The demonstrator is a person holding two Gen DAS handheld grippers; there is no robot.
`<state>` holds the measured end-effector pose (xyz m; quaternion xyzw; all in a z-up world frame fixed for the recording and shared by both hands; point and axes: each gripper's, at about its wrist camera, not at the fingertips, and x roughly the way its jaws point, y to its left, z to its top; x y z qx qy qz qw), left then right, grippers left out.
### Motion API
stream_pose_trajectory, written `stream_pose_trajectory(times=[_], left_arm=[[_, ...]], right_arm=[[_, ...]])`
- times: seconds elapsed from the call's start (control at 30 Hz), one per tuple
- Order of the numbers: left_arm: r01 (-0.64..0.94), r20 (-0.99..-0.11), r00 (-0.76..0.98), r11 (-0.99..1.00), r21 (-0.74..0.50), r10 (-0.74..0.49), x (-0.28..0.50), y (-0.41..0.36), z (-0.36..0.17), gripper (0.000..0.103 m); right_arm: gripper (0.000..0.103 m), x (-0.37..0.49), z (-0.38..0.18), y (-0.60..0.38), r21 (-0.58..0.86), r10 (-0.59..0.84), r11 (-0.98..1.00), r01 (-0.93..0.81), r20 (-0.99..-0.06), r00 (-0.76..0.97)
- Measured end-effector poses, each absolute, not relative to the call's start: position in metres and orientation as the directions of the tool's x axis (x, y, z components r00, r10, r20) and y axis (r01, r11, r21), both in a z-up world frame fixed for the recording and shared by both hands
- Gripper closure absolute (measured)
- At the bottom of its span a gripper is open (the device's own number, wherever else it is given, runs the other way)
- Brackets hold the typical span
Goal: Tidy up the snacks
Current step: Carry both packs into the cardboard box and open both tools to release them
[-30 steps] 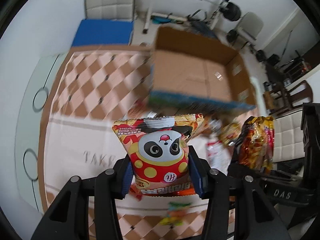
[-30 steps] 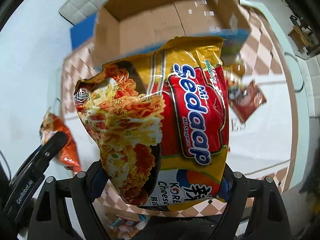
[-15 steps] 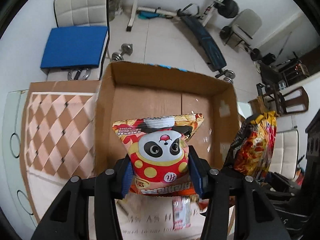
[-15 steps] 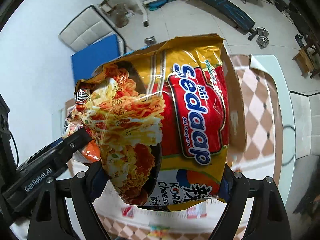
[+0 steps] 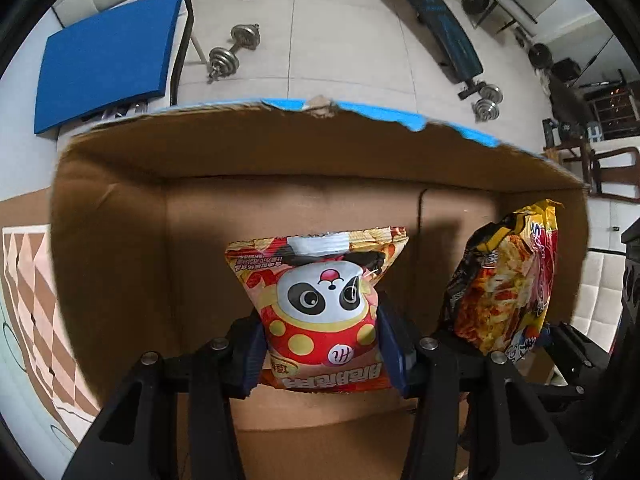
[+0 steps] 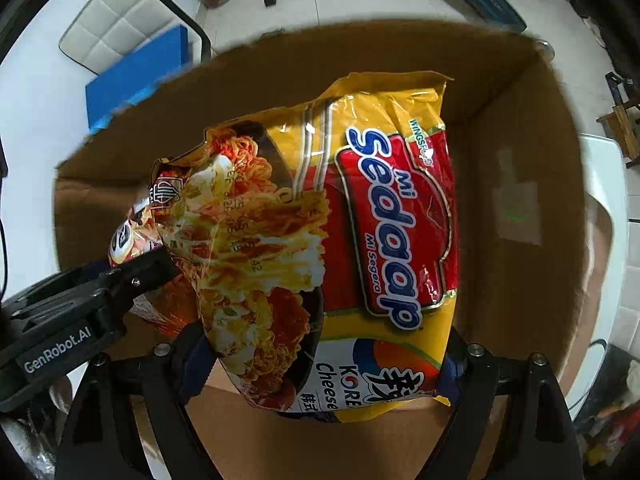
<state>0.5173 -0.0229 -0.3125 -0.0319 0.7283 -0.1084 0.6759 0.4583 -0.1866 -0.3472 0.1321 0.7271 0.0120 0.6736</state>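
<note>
My left gripper (image 5: 322, 344) is shut on a small red panda snack bag (image 5: 320, 312), which hangs inside the open cardboard box (image 5: 120, 240) above its bare floor. My right gripper (image 6: 324, 364) is shut on a large yellow and red Sedaap noodle pack (image 6: 340, 240), also held down into the same box (image 6: 520, 160). The noodle pack (image 5: 508, 284) shows at the right in the left wrist view. In the right wrist view, the left gripper (image 6: 132, 276) and a bit of the panda bag (image 6: 124, 240) sit at the pack's left.
The box stands on a table with a checkered cloth (image 5: 28, 300). Beyond it lie a blue pad (image 5: 108, 60) on a chair, dumbbells (image 5: 232, 48) and a weight bench (image 5: 444, 24) on the tiled floor. A white chair (image 6: 116, 28) stands at the back.
Both grippers have moved forward over the table and down into the box with their packs still gripped. The box now fills both views; the loose snacks on the table have dropped out of sight.
</note>
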Motion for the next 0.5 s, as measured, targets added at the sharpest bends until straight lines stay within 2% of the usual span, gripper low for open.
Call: stream_pose_trajectory(times=[0.3,0.37,0.4,0.43,0.5], left_arm=[[0.099,-0.982,-0.106,0.981,-0.169,-0.159,0.518,-0.029,-0.323,0.055],[0.095,-0.984,-0.098,0.983,-0.157,-0.148,0.518,-0.029,-0.324,0.040],[0.096,-0.985,-0.092,0.983,-0.155,-0.147,0.517,-0.029,-0.322,0.024],[0.094,-0.987,-0.079,0.984,-0.148,-0.141,0.516,-0.029,-0.320,0.019],[0.089,-0.989,-0.055,0.986,-0.141,-0.137,0.514,-0.027,-0.315,0.019]], right_arm=[[0.013,0.461,-0.387,-0.195,0.204,0.224,0.964,0.171,-0.968,-0.110],[0.013,0.467,-0.395,-0.199,0.184,0.204,0.970,0.158,-0.971,-0.122],[0.010,0.479,-0.393,-0.187,0.173,0.192,0.974,0.148,-0.973,-0.128],[0.007,0.483,-0.393,-0.182,0.166,0.184,0.976,0.139,-0.975,-0.129],[0.005,0.494,-0.390,-0.173,0.150,0.165,0.980,0.130,-0.979,-0.119]])
